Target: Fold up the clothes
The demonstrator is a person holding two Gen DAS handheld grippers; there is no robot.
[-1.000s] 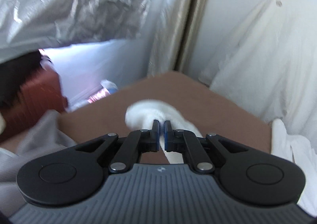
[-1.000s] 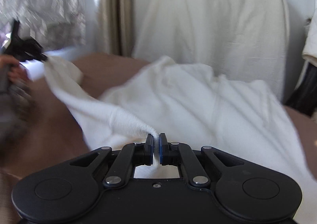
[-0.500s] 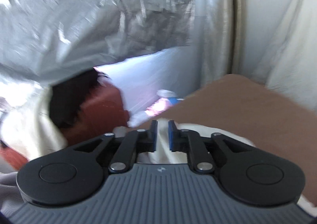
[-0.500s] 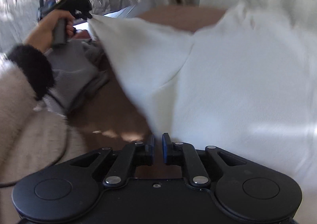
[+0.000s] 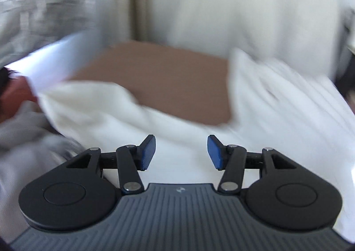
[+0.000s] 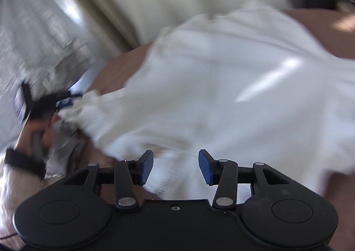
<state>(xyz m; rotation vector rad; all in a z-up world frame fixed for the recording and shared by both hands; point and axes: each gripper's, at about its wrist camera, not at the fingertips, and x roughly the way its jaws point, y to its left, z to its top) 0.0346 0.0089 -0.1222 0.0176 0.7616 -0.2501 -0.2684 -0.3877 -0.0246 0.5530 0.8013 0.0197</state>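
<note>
Both grippers releasing the white garment [image 5: 182, 122].
Left gripper [image 5: 180, 151] and right gripper [image 6: 175, 167]: jaws opening, pads clear of cloth lying on the brown tabletop [image 5: 159, 73].

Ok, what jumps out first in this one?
A big white garment sprawls blurred across the brown table. Both grippers hang over it with jaws opening and nothing pinched: the left gripper over its near edge, the right gripper likewise. A grey garment lies at far left.
</note>
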